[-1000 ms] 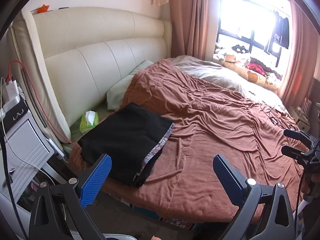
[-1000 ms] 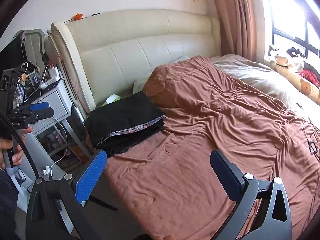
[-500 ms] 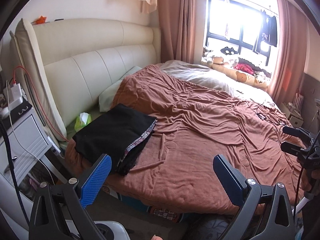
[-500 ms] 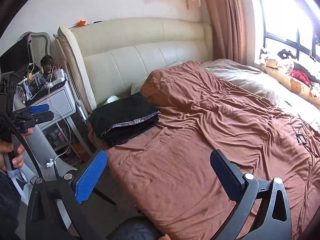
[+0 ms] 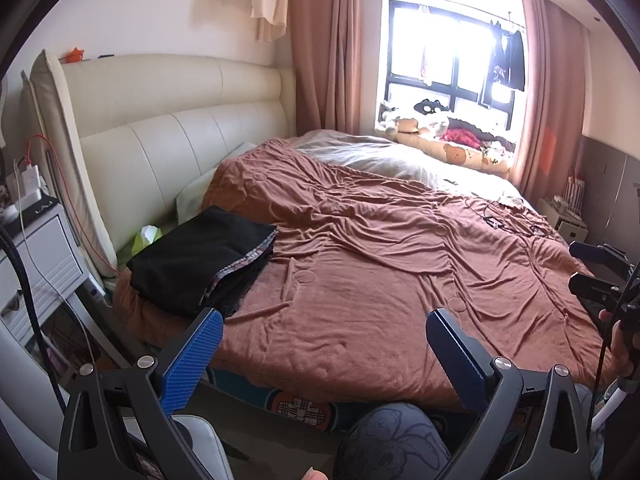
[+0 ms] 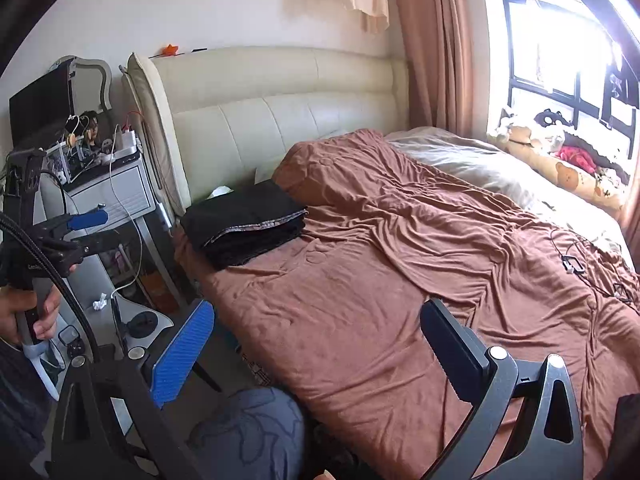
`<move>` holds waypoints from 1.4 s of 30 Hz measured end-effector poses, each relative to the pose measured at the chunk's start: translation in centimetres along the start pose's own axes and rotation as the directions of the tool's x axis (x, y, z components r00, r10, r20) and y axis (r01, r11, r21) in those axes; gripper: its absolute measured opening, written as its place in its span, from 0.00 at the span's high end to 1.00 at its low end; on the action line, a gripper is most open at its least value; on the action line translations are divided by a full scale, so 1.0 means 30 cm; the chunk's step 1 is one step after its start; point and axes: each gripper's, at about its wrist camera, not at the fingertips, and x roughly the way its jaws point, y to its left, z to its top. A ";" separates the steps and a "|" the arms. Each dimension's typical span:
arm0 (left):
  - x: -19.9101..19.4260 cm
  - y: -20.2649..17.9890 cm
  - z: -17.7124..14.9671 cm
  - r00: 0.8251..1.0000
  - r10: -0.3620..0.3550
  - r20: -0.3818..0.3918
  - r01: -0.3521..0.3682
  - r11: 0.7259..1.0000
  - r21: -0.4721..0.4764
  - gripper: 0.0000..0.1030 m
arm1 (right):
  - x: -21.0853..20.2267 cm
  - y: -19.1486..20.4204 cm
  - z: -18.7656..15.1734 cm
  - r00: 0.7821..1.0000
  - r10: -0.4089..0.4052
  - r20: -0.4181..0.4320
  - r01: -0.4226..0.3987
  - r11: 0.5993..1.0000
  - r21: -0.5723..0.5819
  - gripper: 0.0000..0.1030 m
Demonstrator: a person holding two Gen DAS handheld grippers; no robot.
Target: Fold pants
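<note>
Black pants lie folded on the bed's near corner, by the headboard.

Both tools are wide open, holding nothing: the left tool and right tool hang off the bed's near edge. Only the right view shows the nightstand top and a hand. The left view shows the whole window.

Black folded fabric pants showed a plaid edge on the rust-brown wrinkled blanket; the padded leather headboard was cream.
</note>
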 end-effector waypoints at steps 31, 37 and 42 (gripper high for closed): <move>-0.302 -0.261 -0.302 0.983 -0.049 0.177 0.045 0.999 0.029 0.01 | -0.342 0.145 -0.416 0.969 -0.187 0.161 0.156 0.970 0.188 0.00; -0.299 -0.267 -0.344 0.979 -0.056 0.198 0.060 0.998 -0.011 0.01 | -0.348 0.169 -0.465 0.961 -0.221 0.169 0.185 0.961 0.204 0.00; -0.288 -0.266 -0.359 0.978 -0.059 0.200 0.065 0.998 -0.023 0.01 | -0.348 0.193 -0.492 0.952 -0.256 0.166 0.224 0.956 0.192 0.00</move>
